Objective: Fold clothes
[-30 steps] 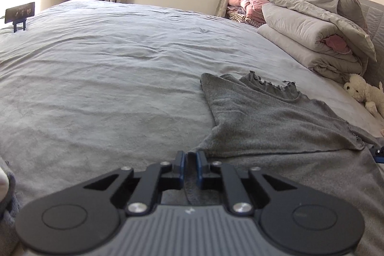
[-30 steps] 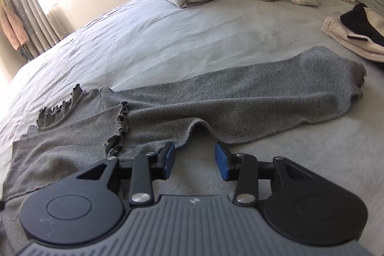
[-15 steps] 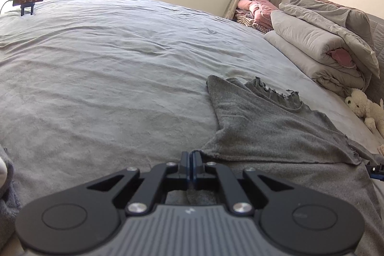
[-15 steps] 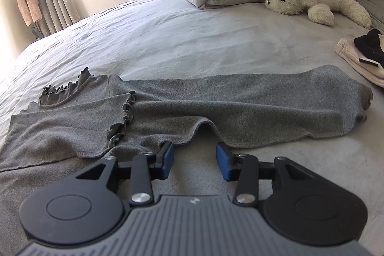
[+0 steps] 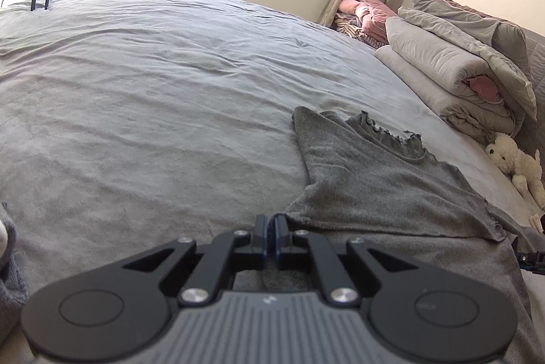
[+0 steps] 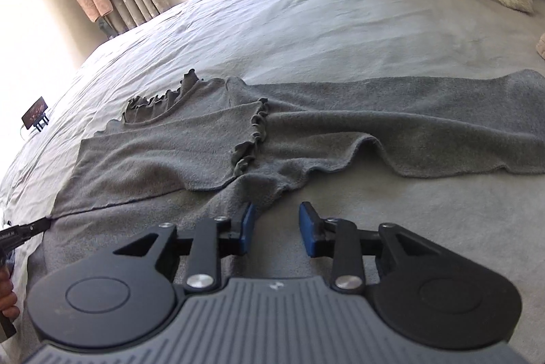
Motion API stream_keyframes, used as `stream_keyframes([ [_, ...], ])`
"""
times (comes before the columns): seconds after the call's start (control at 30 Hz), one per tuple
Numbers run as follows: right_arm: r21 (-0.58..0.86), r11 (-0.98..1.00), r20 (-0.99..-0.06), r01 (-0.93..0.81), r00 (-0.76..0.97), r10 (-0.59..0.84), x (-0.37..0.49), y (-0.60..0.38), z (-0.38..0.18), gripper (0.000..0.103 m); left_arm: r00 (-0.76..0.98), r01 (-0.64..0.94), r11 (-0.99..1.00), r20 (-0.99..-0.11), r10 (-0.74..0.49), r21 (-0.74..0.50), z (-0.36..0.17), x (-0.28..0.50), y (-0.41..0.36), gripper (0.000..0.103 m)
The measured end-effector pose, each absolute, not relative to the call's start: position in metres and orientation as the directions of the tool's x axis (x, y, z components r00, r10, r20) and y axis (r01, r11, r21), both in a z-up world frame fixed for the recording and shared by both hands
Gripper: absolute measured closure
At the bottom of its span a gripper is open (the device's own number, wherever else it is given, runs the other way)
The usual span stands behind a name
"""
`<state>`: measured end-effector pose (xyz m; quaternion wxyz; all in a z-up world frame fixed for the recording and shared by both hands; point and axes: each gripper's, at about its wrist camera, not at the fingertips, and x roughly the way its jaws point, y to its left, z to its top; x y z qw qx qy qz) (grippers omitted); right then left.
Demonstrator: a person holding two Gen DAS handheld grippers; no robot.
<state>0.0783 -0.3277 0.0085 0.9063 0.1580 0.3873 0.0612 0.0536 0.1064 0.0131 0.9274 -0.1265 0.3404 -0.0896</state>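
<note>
Grey knit fills the left wrist view: a soft grey long-sleeved top with a frilled neckline (image 5: 368, 180) lies flat on the pale grey bedsheet (image 5: 153, 98), one sleeve already laid across its chest. The left gripper (image 5: 270, 229) is clenched on the near hem corner, a sliver of fabric pinched between its dark blue pads. The folding looks barely begun: one sleeve in, the body still full length. Part of the hem runs under the gripper body, so how much cloth is caught cannot be told. At the right edge a dark tool tip is cut off and hard to read. A folded beige duvet (image 5: 453, 71) and a white plush toy (image 5: 517, 163) sit beyond the garment, well apart from it.

In the right wrist view the same top spreads across the bed, its other sleeve stretched out to the right and running out of frame, still unfolded. The right gripper (image 6: 276, 229) has just been closing, yet its blue pads stand apart; the left pad is just beside a rumpled fold of the hem, nothing pressed between them. Whether that pad touches the cloth is unclear. At the far left edge the other gripper's tip holds the hem corner, with a bit of a hand (image 6: 6, 299) below it, mostly cropped.
</note>
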Motion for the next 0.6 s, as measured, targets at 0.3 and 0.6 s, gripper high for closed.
stream_keyframes([
  [0.3,0.574,0.819,-0.605,0.032,0.691,0.396,0.082,-0.341,-0.002,0.080,0.754,0.086,0.955,-0.608,-0.249,-0.284,0.012,0.054,0.105,0.099],
  [0.6,0.534,0.844,-0.613,0.052,0.712,0.344,0.085,-0.329,-0.002,0.103,0.755,0.091,0.958,-0.609,-0.244,-0.271,0.012,0.053,0.104,0.099],
])
